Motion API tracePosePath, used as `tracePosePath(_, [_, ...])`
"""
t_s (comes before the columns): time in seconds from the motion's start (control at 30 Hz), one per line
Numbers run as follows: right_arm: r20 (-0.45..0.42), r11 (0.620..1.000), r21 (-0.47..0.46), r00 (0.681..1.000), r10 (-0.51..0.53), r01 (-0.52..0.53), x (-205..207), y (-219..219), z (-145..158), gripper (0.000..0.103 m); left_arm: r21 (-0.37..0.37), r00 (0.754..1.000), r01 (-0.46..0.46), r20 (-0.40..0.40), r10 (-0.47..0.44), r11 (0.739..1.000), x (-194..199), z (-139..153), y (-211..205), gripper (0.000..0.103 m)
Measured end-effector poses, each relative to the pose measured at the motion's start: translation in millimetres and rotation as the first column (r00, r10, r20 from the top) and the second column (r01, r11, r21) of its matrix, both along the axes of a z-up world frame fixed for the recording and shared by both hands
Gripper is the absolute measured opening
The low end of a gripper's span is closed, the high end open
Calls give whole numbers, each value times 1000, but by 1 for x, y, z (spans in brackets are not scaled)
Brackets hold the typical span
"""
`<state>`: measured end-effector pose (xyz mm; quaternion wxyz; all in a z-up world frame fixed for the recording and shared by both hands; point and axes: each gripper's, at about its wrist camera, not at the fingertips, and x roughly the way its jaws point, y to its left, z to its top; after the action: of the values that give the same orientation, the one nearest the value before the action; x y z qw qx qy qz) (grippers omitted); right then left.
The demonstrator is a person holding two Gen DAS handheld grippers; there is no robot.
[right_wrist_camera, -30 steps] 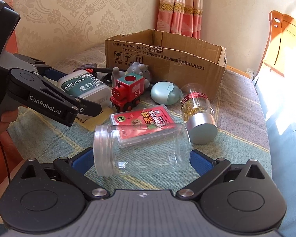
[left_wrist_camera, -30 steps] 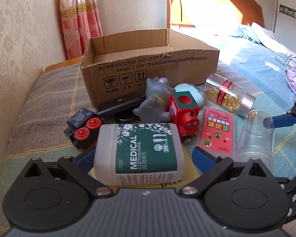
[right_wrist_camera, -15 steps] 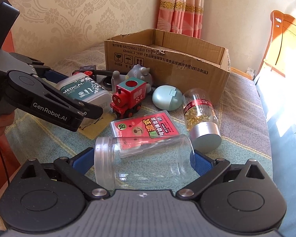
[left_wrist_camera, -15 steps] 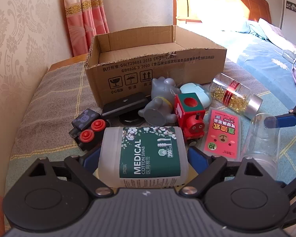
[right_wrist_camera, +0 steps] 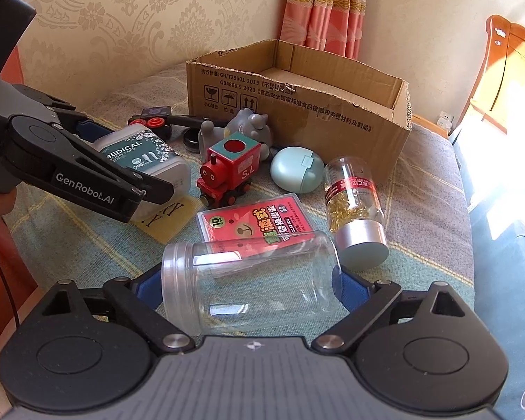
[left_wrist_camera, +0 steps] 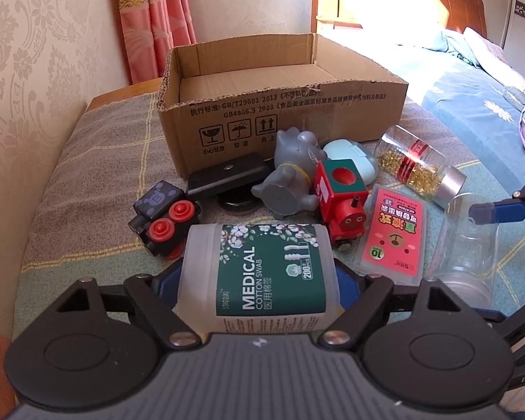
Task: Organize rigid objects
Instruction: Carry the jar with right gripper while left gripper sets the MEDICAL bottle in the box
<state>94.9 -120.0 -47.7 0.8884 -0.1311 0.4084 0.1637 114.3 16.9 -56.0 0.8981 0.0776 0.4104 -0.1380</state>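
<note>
A white cotton swab box (left_wrist_camera: 259,273) with a green label lies on its side between the fingers of my left gripper (left_wrist_camera: 257,280). Its jaws are closing and both blue pads touch the box's sides. From the right wrist view the same left gripper (right_wrist_camera: 147,175) is seen clamped along the box (right_wrist_camera: 147,157). An empty clear plastic jar (right_wrist_camera: 252,280) lies sideways between the fingers of my right gripper (right_wrist_camera: 250,290). Those jaws are closing too, with the pads close to the jar's ends but not pressing. The open cardboard box (left_wrist_camera: 280,105) stands behind the pile.
On the checked cloth (left_wrist_camera: 87,182) lie a red toy train (left_wrist_camera: 343,199), a grey figurine (left_wrist_camera: 290,182), a black toy with red wheels (left_wrist_camera: 164,217), a pink card pack (left_wrist_camera: 392,238), a capsule bottle (left_wrist_camera: 416,168), a pale green case (right_wrist_camera: 297,169) and a black flat device (left_wrist_camera: 227,175). A bed (left_wrist_camera: 472,98) lies at right.
Both pairs of jaws have narrowed, the left more, its pads now against the swab box. The right pads came in towards the jar's ends. Neither hand shifted much.
</note>
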Motion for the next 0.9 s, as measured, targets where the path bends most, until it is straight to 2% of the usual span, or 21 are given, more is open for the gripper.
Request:
tracePosePath(0.2, [1, 999, 35, 1000, 11, -11, 4, -7, 19, 98, -17, 1000, 5, 6, -5, 1000, -4, 25, 3, 83])
tracePosePath(0.4, [55, 998, 58, 998, 7, -10, 20, -15, 49, 98, -15, 994, 27, 109, -25, 1000, 9, 68, -5, 83])
tracePosePath(0.63, [153, 997, 71, 988, -4, -7, 46, -21, 84, 98, -28, 986, 10, 165, -6, 1000, 66, 97, -19, 83])
tracePosePath(0.9, [188, 997, 80, 982, -26, 11, 75, -32, 99, 98, -6, 991, -8, 134, 8, 1000, 145, 94, -34, 83])
